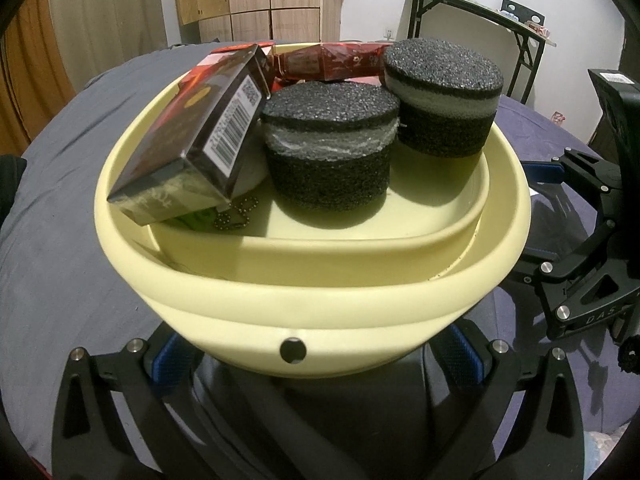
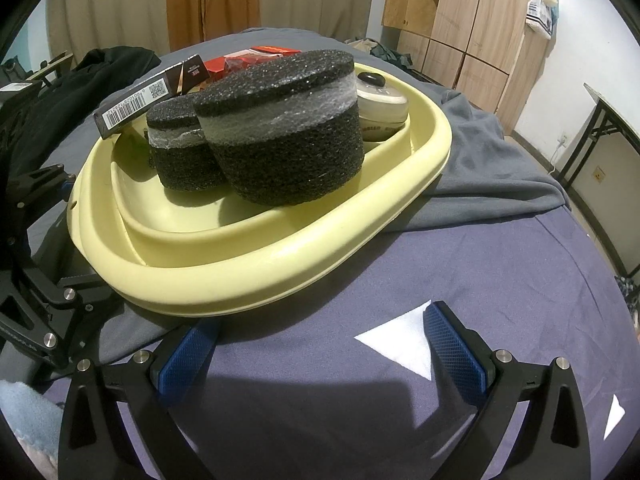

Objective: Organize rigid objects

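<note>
A pale yellow basin (image 1: pixel 304 304) sits on the bed and holds two black foam cylinders (image 1: pixel 330 148) (image 1: pixel 444 96), a dark box with a barcode (image 1: pixel 188 140), a red packet (image 1: pixel 328 62) and a ball chain (image 1: pixel 234 216). My left gripper (image 1: pixel 312 354) is open, its blue pads either side of the basin's near wall. In the right wrist view the basin (image 2: pixel 248 276) also holds a round cream case (image 2: pixel 380 100). My right gripper (image 2: pixel 320 354) is open and empty just in front of the basin's rim. It also shows in the left wrist view (image 1: pixel 580 240).
The bed has a blue sheet (image 2: pixel 480 264) and a grey blanket (image 2: pixel 484 160). Dark clothes (image 2: pixel 80 88) lie at the back left. Wooden wardrobes (image 2: pixel 472 24) and a folding table (image 1: pixel 472 24) stand by the walls.
</note>
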Motion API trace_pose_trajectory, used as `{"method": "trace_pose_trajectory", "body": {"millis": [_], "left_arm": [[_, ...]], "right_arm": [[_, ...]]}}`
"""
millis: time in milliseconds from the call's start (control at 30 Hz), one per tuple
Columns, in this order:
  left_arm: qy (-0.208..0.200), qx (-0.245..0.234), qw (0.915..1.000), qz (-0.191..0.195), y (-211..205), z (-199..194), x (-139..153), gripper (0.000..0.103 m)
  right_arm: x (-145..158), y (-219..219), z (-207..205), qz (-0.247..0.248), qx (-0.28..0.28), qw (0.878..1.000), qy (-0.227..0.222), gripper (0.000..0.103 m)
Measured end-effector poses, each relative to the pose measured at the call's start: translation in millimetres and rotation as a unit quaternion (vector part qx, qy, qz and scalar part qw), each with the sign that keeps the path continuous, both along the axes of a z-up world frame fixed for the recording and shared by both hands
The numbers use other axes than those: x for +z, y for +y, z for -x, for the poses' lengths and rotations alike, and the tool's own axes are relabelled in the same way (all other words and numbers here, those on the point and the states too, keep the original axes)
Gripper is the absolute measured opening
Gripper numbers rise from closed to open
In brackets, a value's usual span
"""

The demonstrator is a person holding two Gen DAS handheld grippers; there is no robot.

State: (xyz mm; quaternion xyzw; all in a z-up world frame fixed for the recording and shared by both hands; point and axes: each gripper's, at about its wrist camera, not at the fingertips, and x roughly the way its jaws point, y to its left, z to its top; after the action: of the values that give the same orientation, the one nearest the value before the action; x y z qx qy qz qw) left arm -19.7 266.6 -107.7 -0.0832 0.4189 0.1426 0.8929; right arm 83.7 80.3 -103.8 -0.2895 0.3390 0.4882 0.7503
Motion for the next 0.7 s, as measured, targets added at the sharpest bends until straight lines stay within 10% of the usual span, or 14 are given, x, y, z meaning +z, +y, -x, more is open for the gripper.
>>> {"method": "trace_pose_trajectory", "body": {"millis": [700], "left_arm": [[0.000, 0.000, 1.0000, 0.000, -0.3, -1.5, -0.1, 0.103]], "right_arm": [[-0.4, 1.0, -0.2, 0.000, 0.000, 1.000, 0.000, 0.103]]}}
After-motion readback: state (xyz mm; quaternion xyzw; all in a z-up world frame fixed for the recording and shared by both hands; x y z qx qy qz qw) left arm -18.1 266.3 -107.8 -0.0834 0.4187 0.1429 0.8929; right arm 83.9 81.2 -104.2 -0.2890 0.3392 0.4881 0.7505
